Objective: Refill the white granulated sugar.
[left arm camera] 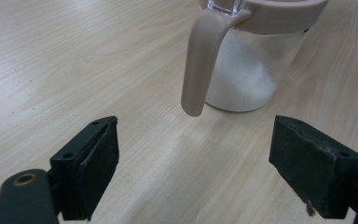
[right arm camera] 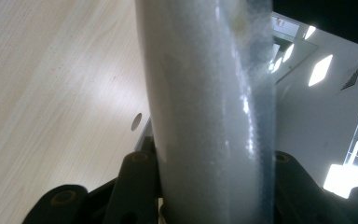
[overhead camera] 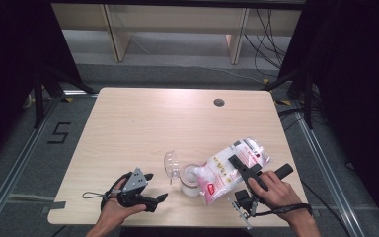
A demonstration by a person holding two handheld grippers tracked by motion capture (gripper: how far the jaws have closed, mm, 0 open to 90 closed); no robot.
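A: Where does the right tongs (overhead camera: 244,170) sit in the high view?

B: Lower right of the frame, held by the person's right hand (overhead camera: 271,190). Its jaws are clamped on a soft clear plastic bag of white granules with red print (overhead camera: 229,170). In the right gripper view the bag (right arm camera: 209,112) rises as a pale column through the middle of the frame, pressed between the two black jaws at the bottom.

A: How does the bag lie?

B: It is tilted, its lower end down and left over the mouth of a clear round jar with a beige rim, partly filled with white powder (overhead camera: 190,181). The jar stands on the light wooden worktop (overhead camera: 143,128), just right of centre near the bottom edge.

A: And its lid?

B: A clear domed lid (overhead camera: 171,165) stands open at the jar's upper left.

A: The left tongs (overhead camera: 157,190)?

B: Lower left in the high view, in the left hand (overhead camera: 116,210), jaws spread apart with nothing between them, close to the jar without touching it. The left gripper view shows the jar (left arm camera: 247,70) at the top, and its beige handle (left arm camera: 200,65) hanging down toward the gap between the jaws.
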